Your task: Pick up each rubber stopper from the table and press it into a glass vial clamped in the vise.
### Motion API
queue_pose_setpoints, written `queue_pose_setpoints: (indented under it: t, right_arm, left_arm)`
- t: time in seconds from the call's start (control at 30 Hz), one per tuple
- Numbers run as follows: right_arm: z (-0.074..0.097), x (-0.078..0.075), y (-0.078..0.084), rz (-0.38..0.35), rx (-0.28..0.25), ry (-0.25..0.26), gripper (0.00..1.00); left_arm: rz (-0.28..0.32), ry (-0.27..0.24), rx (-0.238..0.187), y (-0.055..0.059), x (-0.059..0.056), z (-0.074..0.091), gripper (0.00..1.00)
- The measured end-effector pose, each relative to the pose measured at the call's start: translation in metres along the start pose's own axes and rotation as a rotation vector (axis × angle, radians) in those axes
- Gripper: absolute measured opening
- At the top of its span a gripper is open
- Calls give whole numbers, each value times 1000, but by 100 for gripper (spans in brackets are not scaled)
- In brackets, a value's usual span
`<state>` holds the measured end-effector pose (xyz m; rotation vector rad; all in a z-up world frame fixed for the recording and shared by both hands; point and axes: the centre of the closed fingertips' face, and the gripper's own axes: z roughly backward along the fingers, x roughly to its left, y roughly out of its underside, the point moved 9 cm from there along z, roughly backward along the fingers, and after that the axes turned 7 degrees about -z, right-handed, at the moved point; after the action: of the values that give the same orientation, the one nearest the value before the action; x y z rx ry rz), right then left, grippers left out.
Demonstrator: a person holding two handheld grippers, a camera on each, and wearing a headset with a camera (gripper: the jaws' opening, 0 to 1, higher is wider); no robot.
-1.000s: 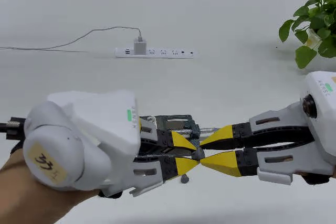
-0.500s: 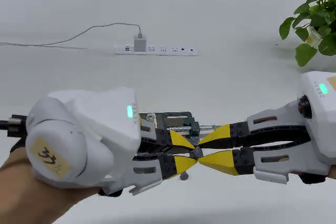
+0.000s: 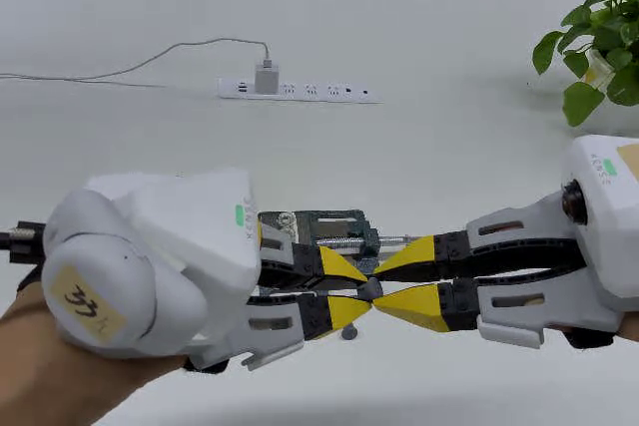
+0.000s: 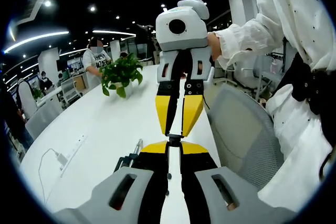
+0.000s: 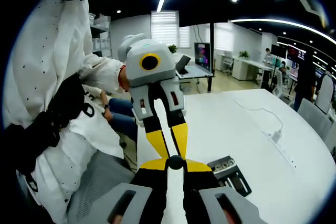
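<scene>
My left gripper [image 3: 361, 292] and right gripper [image 3: 382, 291] meet tip to tip above the near counter [image 3: 429, 157]. Both are nearly closed, pinching one grey stopper [image 3: 371, 291]. A second stopper [image 3: 347, 333] lies on the counter just nearer. The yellow sticker [image 3: 85, 302] on the left gripper reads "33". The vise [image 3: 318, 224] behind is half hidden, and I can't make out a vial.

Green light [image 3: 243, 214] on left gripper [image 3: 367, 291] seemingly dimmed.
</scene>
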<state>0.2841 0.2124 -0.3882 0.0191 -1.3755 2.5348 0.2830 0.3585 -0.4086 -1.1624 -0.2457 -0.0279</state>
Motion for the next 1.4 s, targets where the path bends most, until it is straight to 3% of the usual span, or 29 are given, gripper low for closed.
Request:
queue_pose_setpoints:
  t: [0.5,0.8,1.4]
  right_arm:
    - [-11,-7,-6,-37,-1,-21,5]
    - [-14,-18,-13,-39,-1,-17,5]
    - [-19,-49,-40,-19,24,1,5]
  left_arm:
    - [49,-51,-27,14,8,8,9]
    - [65,-103,-5,30,13,17,23]
    - [70,-171,15,54,14,35,60]
